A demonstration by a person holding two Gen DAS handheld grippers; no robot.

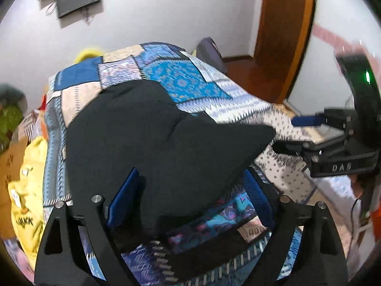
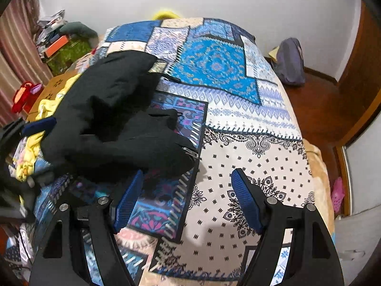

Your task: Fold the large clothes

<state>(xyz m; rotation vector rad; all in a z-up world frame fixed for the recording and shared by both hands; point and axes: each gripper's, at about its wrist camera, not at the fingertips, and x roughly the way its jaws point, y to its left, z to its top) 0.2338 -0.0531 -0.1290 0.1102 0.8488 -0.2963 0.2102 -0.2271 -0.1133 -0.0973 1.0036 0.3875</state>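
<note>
A large black garment (image 1: 152, 138) lies bunched on a bed with a blue patchwork cover (image 1: 190, 81). My left gripper (image 1: 190, 197) is open, its blue pads either side of the garment's near edge, which lies between them. In the right wrist view the same garment (image 2: 119, 119) lies at the left, a metal zip pull (image 2: 190, 153) at its right tip. My right gripper (image 2: 188, 197) is open and empty above the cover (image 2: 238, 166), just in front of the garment's tip. It also shows in the left wrist view (image 1: 297, 133), beside the garment's right corner.
Yellow clothing (image 1: 26, 186) lies at the bed's left side, also in the right wrist view (image 2: 35, 147). A cluttered shelf (image 2: 59, 45) stands far left. A purple bag (image 2: 290, 59) sits on the wooden floor by the wall. A wooden door (image 1: 283, 35) is at the right.
</note>
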